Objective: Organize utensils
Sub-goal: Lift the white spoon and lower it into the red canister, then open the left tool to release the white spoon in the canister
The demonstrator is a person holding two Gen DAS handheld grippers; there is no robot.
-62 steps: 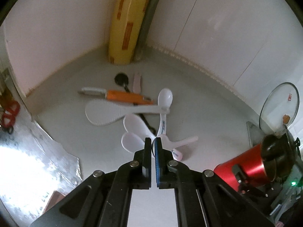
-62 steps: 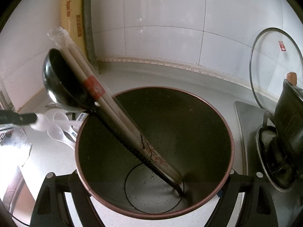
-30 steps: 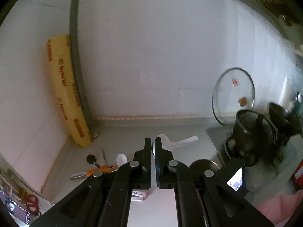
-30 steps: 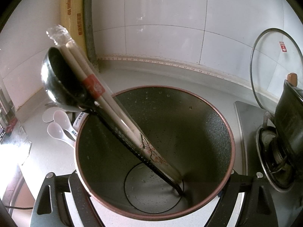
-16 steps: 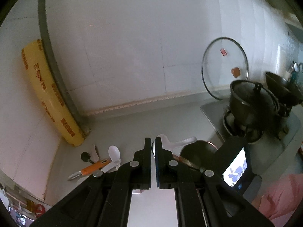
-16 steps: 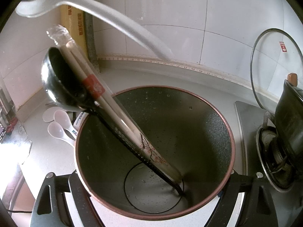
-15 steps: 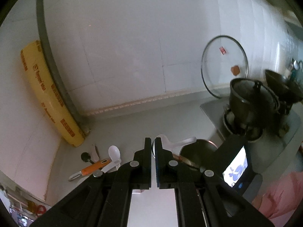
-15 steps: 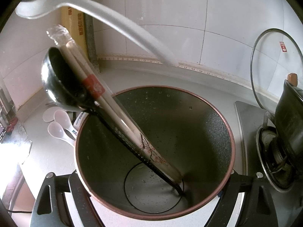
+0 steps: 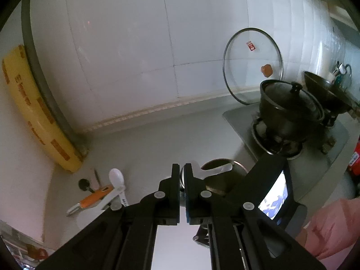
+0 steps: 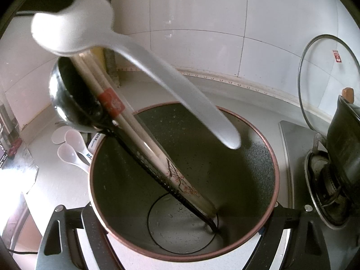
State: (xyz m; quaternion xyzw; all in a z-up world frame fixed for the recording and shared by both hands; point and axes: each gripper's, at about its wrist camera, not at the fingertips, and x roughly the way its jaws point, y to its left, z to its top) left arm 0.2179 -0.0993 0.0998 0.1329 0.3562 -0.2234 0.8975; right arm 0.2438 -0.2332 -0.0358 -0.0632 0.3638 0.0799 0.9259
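Left wrist view: the left gripper point(image 9: 182, 175) is clamped on the bowl end of a white plastic spoon point(image 9: 213, 170), whose handle sticks out to the right over the mouth of the dark pot point(image 9: 225, 175) below. Farther left on the grey counter point(image 9: 146, 148) lie a white rice scoop point(image 9: 116, 176), an orange-handled peeler point(image 9: 93, 199) and a small black utensil point(image 9: 83, 183). A yellow roll point(image 9: 33, 121) leans in the wall corner. A glass lid point(image 9: 252, 65) stands against the tiles behind a black pot point(image 9: 288, 110) on the stove.

Right wrist view: the right gripper point(image 10: 177, 234) has its fingers spread around the dark pot point(image 10: 247, 180), one on each side of its wall; whether they press on it is unclear. Inside lean a black ladle point(image 10: 74, 99) and wrapped chopsticks point(image 10: 126, 121). The white plastic spoon point(image 10: 139, 56) hangs slanted above, handle tip over the pot opening. Two small white spoons point(image 10: 72, 148) lie on the counter left of the pot.
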